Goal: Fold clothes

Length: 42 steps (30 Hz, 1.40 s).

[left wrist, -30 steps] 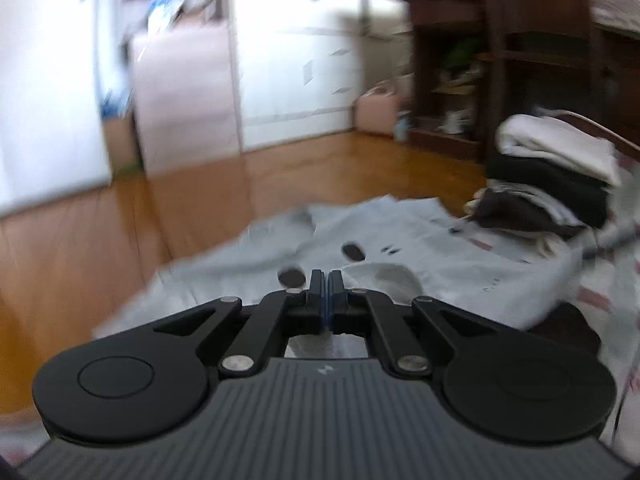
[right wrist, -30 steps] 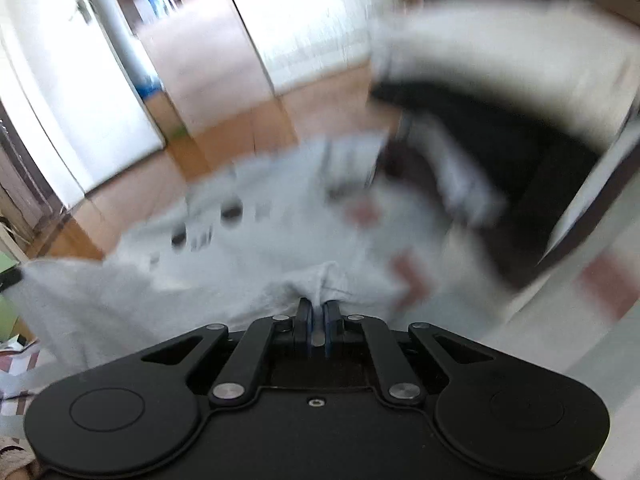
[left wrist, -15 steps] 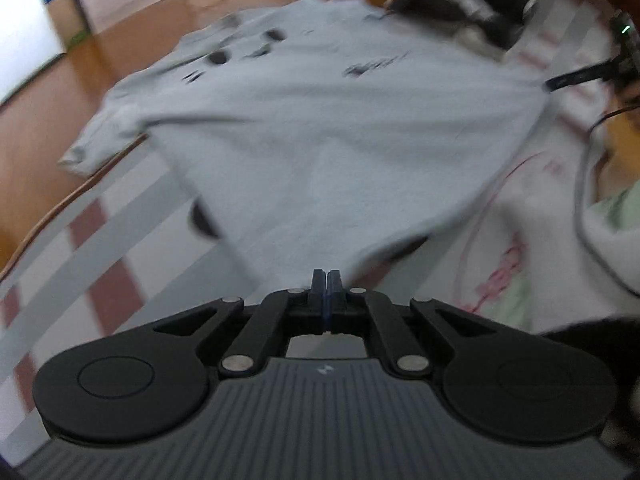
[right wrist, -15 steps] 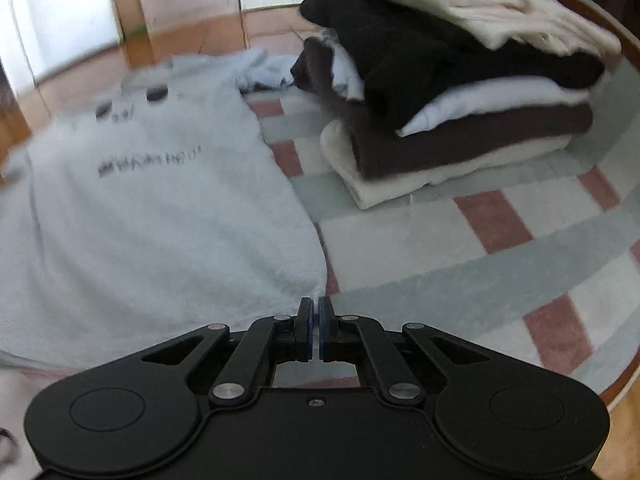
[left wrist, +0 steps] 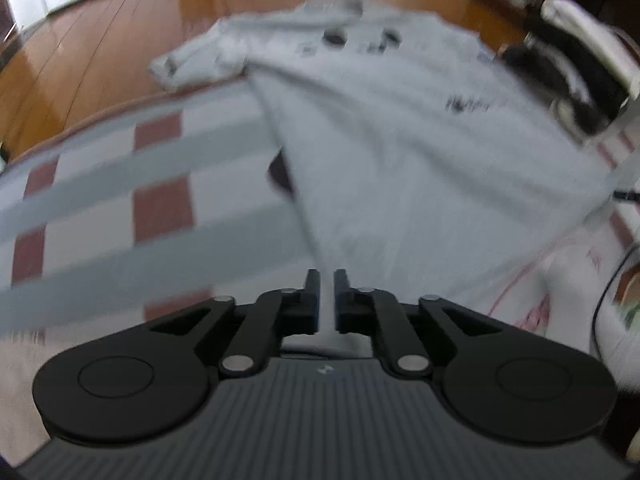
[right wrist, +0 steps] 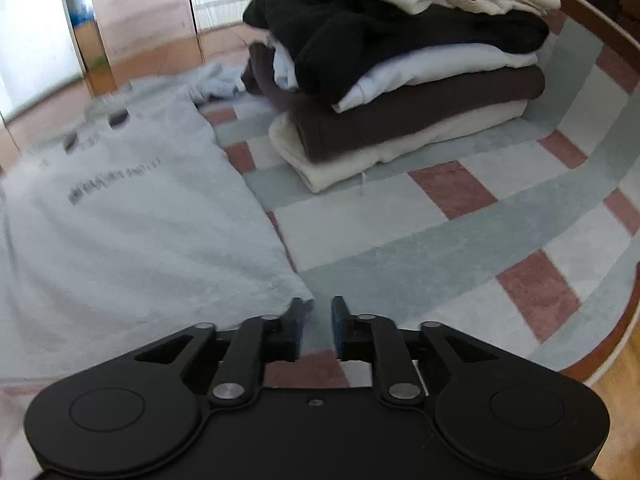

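A light grey T-shirt (left wrist: 400, 140) with dark print lies spread on the checked rug, its collar at the far end. Low over the near hem, my left gripper (left wrist: 327, 276) has its jaws opening. A strip of grey cloth still shows in the narrow gap, and the pads no longer pinch it. In the right wrist view the T-shirt (right wrist: 120, 220) fills the left side. My right gripper (right wrist: 317, 304) hangs just past the shirt's near right corner with its jaws opening. Only rug shows between them, and the corner lies beside the left finger.
A stack of folded clothes (right wrist: 400, 80) in cream, black, white and brown stands on the rug (right wrist: 440, 240) to the right of the shirt. Wooden floor (left wrist: 100, 60) lies beyond the rug's edge. A dark cable (left wrist: 600, 300) curves at the right.
Both grippers came down to the rug with the shirt's hem, and the shirt went from hanging to lying spread. Both pairs of jaws went from shut to parted; the right one let go of its corner.
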Motion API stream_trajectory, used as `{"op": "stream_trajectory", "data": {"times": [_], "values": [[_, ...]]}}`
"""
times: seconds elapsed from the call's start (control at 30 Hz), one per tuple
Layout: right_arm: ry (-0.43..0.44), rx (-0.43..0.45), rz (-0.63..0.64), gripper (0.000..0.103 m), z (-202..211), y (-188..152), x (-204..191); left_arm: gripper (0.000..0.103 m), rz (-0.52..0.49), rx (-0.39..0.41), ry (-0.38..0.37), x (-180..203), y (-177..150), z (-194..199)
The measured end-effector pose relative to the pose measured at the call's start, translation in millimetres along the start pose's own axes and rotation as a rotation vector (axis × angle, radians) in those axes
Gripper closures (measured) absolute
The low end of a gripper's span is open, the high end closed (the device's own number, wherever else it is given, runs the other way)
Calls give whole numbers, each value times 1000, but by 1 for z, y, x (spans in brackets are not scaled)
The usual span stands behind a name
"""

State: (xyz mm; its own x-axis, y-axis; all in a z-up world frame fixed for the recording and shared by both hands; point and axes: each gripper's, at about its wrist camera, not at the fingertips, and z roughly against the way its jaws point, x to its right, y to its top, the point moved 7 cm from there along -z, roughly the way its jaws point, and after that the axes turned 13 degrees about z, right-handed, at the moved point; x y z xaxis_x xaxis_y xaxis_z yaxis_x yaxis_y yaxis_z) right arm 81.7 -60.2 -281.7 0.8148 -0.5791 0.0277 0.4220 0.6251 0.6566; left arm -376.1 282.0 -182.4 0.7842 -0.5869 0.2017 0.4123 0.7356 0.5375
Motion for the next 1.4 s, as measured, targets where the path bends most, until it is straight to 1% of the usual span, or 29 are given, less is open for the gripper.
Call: {"op": "stream_trajectory", "data": {"times": [0.03, 0.07, 0.13, 0.2, 0.23, 0.33, 0.4, 0.43, 0.47, 0.53, 0.57, 0.6, 0.63, 0.67, 0.7, 0.73, 0.83, 0.9, 0.93, 1.0, 1.03, 1.1, 1.17, 1.2, 1.23, 1.27, 1.33, 1.37, 1.4], "values": [[26, 17, -24, 70, 3, 0, 2, 85, -30, 10, -5, 6, 6, -5], [49, 28, -46, 68, 5, 0, 3, 82, -60, 18, -9, 12, 12, -11], [95, 33, -92, 68, 4, -1, 4, 75, -104, -21, -41, 22, 21, -31], [132, 30, -143, 58, 0, -2, 5, 47, -121, -64, -70, 30, 23, -53], [145, 28, -177, 49, -4, -4, 5, 45, -120, -91, -46, 31, 24, -66], [171, 19, -270, 48, -15, -7, 7, 45, -101, -159, 53, 29, 20, -96], [182, 22, -311, 48, -19, -7, 6, 45, -94, -157, 67, 29, 19, -103], [190, 33, -319, 48, -20, -5, 4, 45, -112, -149, 53, 31, 17, -102], [198, 42, -317, 48, -20, -4, 2, 46, -134, -141, 35, 33, 15, -101], [201, 52, -288, 47, -23, -1, -3, 55, -178, -124, -1, 38, 11, -98], [197, 54, -272, 47, -25, 0, -5, 72, -200, -115, -19, 41, 9, -96], [190, 54, -259, 47, -28, 1, -6, 77, -233, -118, -17, 43, 5, -99], [183, 54, -246, 47, -31, 1, -7, 77, -268, -123, -7, 46, 2, -102], [179, 58, -239, 47, -33, 2, -8, 86, -302, -128, 3, 48, -1, -104], [180, 70, -247, 47, -35, 3, -7, 100, -337, -124, -2, 53, -5, -104], [186, 88, -261, 46, -37, 4, -7, 102, -349, -117, -8, 55, -6, -102], [172, 101, -242, 47, -43, 13, -9, 102, -318, -70, 77, 48, 2, -93], [149, 93, -184, 78, -42, 21, -12, 102, -252, -7, 107, 39, 14, -72], [143, 99, -162, 86, -39, 24, -13, 102, -199, 10, 108, 33, 17, -62], [136, 120, -144, 91, -31, 26, -17, 103, -123, 22, 110, 23, 14, -43], [128, 128, -134, 93, -27, 26, -19, 103, -120, -4, 99, 24, 5, -42], [97, 112, -102, 93, -27, 23, -24, 103, -138, -76, 80, 26, -16, -49], [66, 91, -69, 92, -28, 23, -27, 103, -188, -130, 106, 29, -30, -60], [51, 82, -56, 90, -28, 24, -28, 103, -199, -133, 129, 27, -30, -62], [37, 73, -43, 81, -29, 25, -29, 103, -207, -134, 151, 25, -29, -63], [25, 69, -35, 77, -27, 26, -29, 101, -216, -134, 174, 23, -28, -64], [7, 78, -29, 75, -19, 28, -24, 99, -235, -78, 206, 19, -16, -56], [-6, 84, -14, 74, -14, 28, -22, 98, -246, -32, 214, 18, -9, -48], [-13, 88, 13, 74, -8, 27, -22, 96, -255, 14, 203, 18, -2, -40]]}}
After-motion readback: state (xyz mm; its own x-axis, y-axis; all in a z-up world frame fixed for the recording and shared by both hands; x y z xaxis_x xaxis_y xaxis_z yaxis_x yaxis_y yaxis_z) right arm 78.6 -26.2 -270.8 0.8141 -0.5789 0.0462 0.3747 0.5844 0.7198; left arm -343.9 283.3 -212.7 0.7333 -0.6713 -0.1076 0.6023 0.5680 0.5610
